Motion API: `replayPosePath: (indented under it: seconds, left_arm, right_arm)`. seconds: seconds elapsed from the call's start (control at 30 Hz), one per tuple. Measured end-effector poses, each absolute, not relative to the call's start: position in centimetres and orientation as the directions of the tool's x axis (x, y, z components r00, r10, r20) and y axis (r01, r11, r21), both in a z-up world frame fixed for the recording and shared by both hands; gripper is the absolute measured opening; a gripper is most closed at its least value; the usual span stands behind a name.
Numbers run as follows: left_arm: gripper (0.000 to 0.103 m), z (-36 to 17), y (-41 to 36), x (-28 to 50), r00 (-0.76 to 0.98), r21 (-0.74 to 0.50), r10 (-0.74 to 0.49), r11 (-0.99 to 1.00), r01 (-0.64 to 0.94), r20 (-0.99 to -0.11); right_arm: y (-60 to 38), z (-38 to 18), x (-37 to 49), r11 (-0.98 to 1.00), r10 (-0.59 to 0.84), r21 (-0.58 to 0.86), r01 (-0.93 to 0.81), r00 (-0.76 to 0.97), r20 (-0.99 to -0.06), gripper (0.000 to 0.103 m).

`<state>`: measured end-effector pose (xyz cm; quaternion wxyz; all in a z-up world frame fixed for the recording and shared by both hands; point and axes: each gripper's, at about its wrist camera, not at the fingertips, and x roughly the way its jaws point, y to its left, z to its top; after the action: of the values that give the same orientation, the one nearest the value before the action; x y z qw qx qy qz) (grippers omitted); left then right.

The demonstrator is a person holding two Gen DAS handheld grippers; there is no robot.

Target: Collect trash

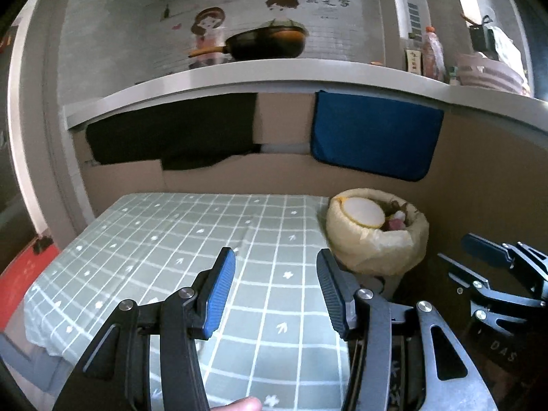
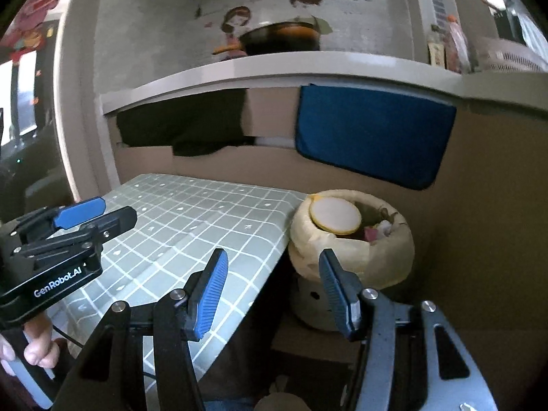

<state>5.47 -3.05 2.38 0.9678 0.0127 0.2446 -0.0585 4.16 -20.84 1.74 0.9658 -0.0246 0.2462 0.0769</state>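
Observation:
A small trash bin lined with a pale yellow bag stands on the floor at the table's right edge; it also shows in the right wrist view. Inside it lie a white round lid with a yellow rim and some pink and brown scraps. My left gripper is open and empty above the green checked tablecloth. My right gripper is open and empty, held over the table's right edge, just short of the bin.
The table stands against a cardboard wall with a blue cloth and a black cloth hanging. A white shelf above holds a black pan and bottles. The other gripper shows in each view.

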Motion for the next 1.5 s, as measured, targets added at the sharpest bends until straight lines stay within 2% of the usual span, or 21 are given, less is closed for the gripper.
replayPosePath:
  seconds: [0.2,0.67,1.5]
  left_arm:
    - [0.051,1.9,-1.5,3.9,0.874,-0.008,-0.062,0.998,0.067,-0.482]
    - [0.051,2.5,1.0,2.7,0.899,-0.04,-0.016,0.999,-0.001,-0.438]
    - [0.051,2.7,0.0,2.1,0.905,-0.037,-0.014,0.999,-0.002,-0.426]
  right_arm:
    - [-19.2,1.7,3.3,0.983,0.153,-0.014,-0.182,0.865,-0.477,0.053]
    - [-17.1,2.1,2.2,0.973,0.186,-0.031,-0.227,0.863,-0.47,0.053]
    - [-16.9,2.1,2.0,0.972,0.196,-0.024,-0.234,0.861,-0.469,0.053]
